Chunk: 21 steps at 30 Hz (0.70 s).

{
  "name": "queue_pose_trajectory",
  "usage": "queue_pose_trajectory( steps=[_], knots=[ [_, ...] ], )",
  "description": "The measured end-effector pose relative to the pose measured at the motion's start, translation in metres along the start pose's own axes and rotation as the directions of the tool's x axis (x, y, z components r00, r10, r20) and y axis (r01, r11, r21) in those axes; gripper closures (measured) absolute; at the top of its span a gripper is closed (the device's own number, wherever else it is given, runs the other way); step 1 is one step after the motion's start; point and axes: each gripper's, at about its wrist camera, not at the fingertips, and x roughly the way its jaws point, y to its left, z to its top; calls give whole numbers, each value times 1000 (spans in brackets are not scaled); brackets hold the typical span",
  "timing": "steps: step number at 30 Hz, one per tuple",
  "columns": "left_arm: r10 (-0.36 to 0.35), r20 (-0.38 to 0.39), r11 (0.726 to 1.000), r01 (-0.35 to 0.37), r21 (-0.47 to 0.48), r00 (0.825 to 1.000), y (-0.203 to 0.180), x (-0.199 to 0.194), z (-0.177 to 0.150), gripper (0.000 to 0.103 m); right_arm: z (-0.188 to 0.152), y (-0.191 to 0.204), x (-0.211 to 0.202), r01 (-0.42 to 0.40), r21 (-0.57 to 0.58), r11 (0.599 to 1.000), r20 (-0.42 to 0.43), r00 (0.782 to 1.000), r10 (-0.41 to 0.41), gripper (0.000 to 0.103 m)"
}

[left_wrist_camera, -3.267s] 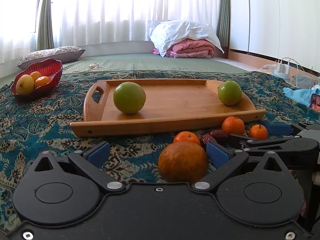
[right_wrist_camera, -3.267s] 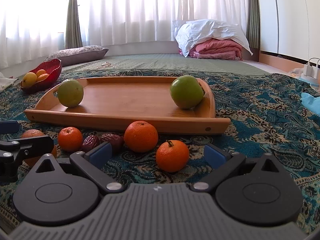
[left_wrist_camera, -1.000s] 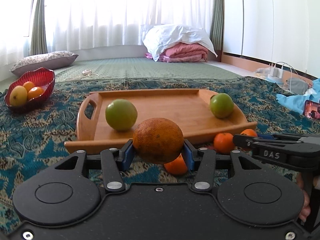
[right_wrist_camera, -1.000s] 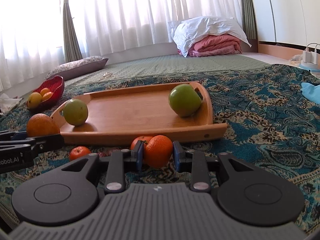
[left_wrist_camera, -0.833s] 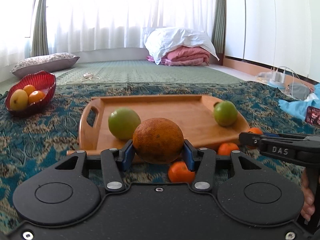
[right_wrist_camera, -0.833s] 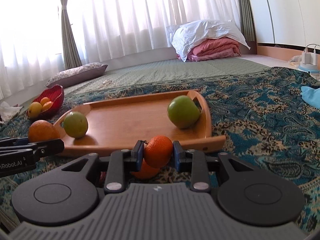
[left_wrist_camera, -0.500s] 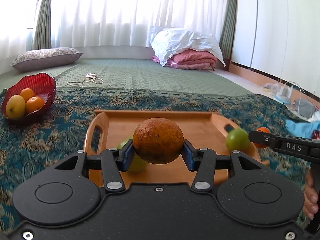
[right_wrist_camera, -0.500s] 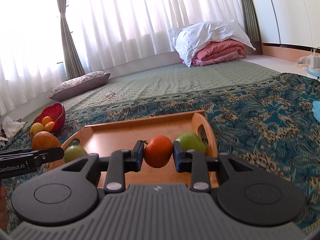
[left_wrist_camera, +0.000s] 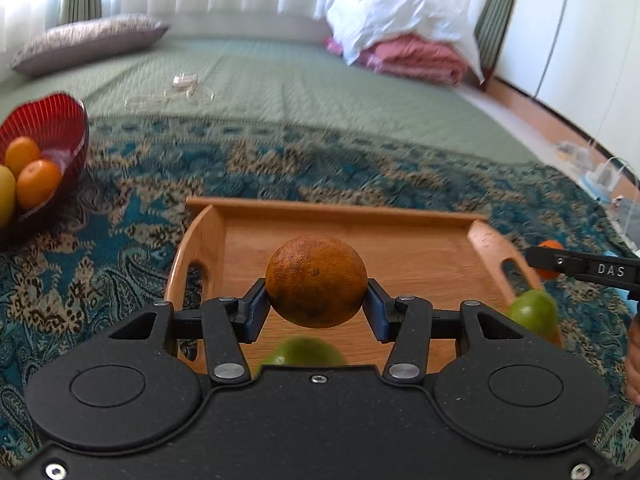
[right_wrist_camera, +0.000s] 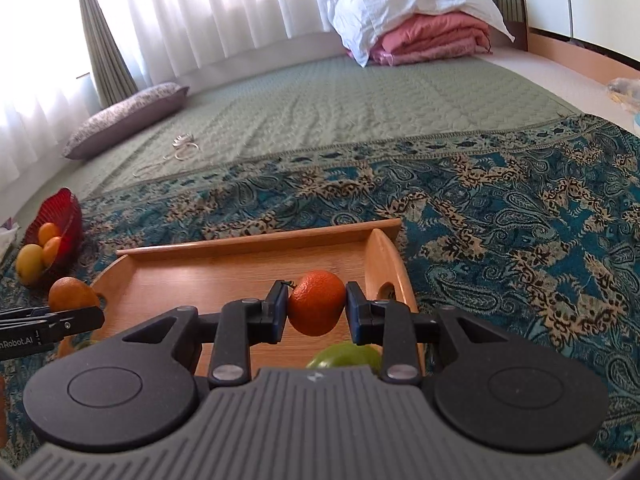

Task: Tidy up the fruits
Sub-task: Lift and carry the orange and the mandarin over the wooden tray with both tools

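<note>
Item: we carry a large orange [left_wrist_camera: 316, 281] clamped in our left gripper [left_wrist_camera: 316, 314] and a mandarin [right_wrist_camera: 317, 302] clamped in our right gripper [right_wrist_camera: 317, 312], both above the wooden tray [left_wrist_camera: 416, 216], presumably to join the green fruits [left_wrist_camera: 532, 314] at its near edge.

My left gripper [left_wrist_camera: 316, 312], matte black speckled plastic, carries two round raised discs on its body, silver pivot rivets on angled linkage arms and dark blue pads [left_wrist_camera: 253, 312] at the fingertips; small screws sit at its lower corners and centre. My right gripper [right_wrist_camera: 316, 312] has a grey ribbed housing with a small white logo, the same black discs, silver rivets and blue pads [right_wrist_camera: 276, 312]. White lettering "DAS" marks the right gripper's side arm seen from the left wrist; "nRobot.AI" shows on the left's.
</note>
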Motion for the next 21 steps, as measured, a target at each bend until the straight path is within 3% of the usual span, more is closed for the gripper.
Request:
queue_pose_trajectory(
  steps=[7, 21],
  knots=[
    [34, -64, 999, -35, -12, 997, 9, 28, 4, 56, -1, -6, 32, 36, -15, 999, -86, 996, -37, 69],
    [58, -88, 998, -59, -6, 994, 13, 43, 1, 55, -4, -4, 53, 38, -27, 999, -116, 992, -41, 68]
  ],
)
